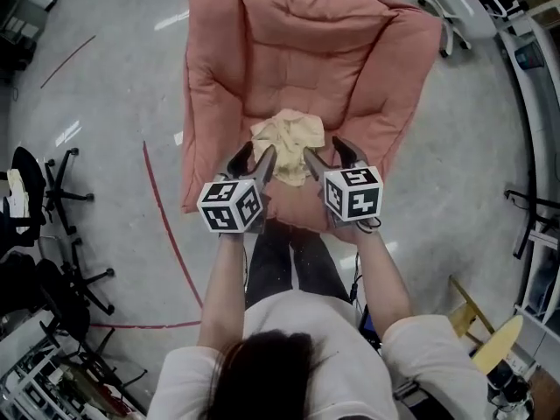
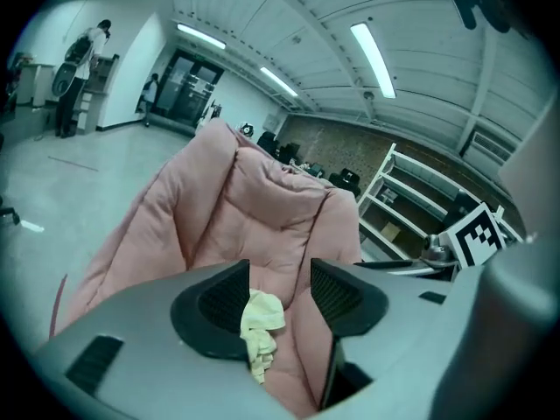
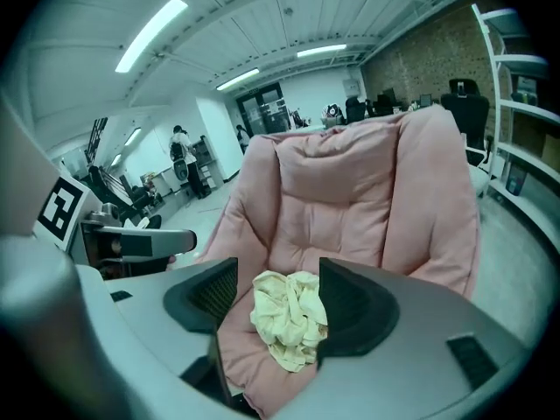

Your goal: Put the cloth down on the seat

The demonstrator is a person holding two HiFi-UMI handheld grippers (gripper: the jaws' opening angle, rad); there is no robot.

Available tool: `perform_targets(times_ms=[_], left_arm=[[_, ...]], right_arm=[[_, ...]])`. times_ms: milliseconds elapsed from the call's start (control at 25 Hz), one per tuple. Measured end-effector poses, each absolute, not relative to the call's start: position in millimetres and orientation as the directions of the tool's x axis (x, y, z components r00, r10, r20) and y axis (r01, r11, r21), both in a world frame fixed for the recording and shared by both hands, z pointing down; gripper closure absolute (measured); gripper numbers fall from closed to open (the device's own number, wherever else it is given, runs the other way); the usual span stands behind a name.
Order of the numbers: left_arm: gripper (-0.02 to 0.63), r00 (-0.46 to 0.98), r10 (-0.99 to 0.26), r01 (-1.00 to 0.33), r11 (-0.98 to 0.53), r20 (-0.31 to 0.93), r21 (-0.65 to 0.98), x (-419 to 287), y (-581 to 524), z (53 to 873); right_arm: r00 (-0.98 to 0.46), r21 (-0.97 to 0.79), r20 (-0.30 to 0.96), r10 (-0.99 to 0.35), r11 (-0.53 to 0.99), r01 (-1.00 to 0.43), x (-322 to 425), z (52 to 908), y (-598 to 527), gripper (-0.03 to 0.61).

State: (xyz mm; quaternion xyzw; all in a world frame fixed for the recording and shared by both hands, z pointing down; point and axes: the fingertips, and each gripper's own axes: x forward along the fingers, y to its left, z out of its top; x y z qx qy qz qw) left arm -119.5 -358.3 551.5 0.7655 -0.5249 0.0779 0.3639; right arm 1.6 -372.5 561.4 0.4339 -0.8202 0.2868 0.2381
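The crumpled cloth point(image 1: 289, 145) lies on the pink seat point(image 1: 350, 121) (toward its front), with the left hand-held gripper point(image 1: 254, 161) and right hand-held gripper point(image 1: 331, 156) both released and empty near it, so the step ends well by drawing them clear without snagging a fold.

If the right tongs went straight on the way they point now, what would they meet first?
Probably the crumpled pale yellow cloth lying on the pink padded seat. It sits straight ahead of the open right tongs, apart from them, though depth is uncertain.
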Motion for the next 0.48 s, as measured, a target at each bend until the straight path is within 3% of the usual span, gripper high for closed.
perform_targets(times_ms=[280, 480], left_arm=[[0.391, 0.453, -0.803, -0.859, -0.277, 0.387, 0.43, -109, -328, 461], [0.408, 0.47, -0.818, -0.856, -0.331, 0.331, 0.396, -93, -307, 420]], right_arm=[[-0.53, -0.223, 0.521, -0.669, 0.493, -0.841, 2, 467, -340, 0.29], [-0.534, -0.228, 0.464, -0.707, 0.488, -0.843, 6, 427, -319, 0.411]])
